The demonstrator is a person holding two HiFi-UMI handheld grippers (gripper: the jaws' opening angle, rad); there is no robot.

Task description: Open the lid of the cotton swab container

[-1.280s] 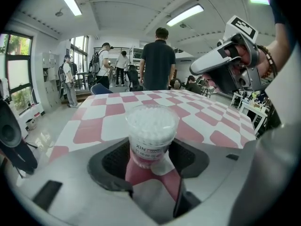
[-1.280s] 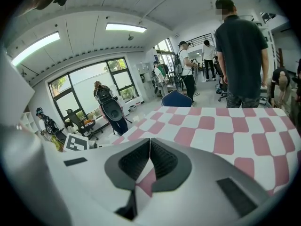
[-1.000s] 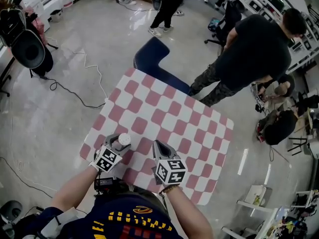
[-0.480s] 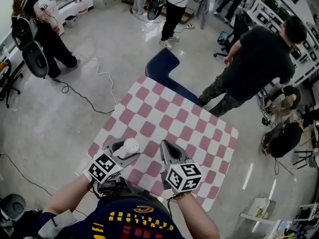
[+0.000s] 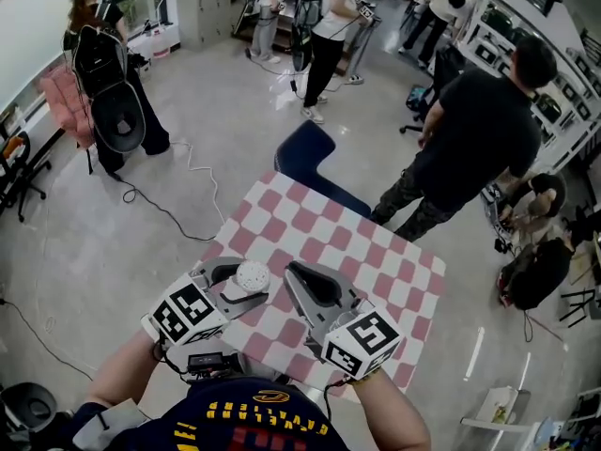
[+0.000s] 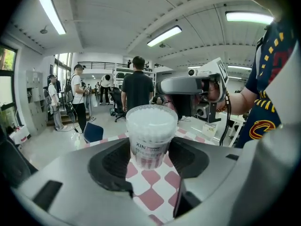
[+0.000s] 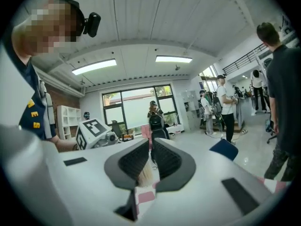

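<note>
Grasping the cotton swab container (image 6: 151,138) in the left gripper (image 5: 239,286), with the dark ribbed fingers (image 6: 110,164) clenched on the lower part of its clear wall, one on each side. Standing upright in that grip, with white swab heads packed behind the wall and dark print on its label. Capped by the translucent lid (image 6: 151,118), which sits flat on top, not opened. Hard to tell from either view whether its base touches the pink-and-white checked worktop (image 5: 376,252) or hangs just above it; over the near left part of that worktop in any case. Holding the right gripper (image 5: 297,276) just beside the container, on its right and apart from it, tips pointing toward the far edge. Fingers there pressed together along their length, grasping nothing that can be made out. Showing in the left gripper view as a grey body (image 6: 190,86) off to the right of the lid, higher than it. Beyond the worktop's far edge, a dark blue chair (image 5: 305,153); to its right, a person in black (image 5: 479,120) standing on the grey floor (image 5: 188,111); a white cable (image 5: 192,172) trailing across it.
</note>
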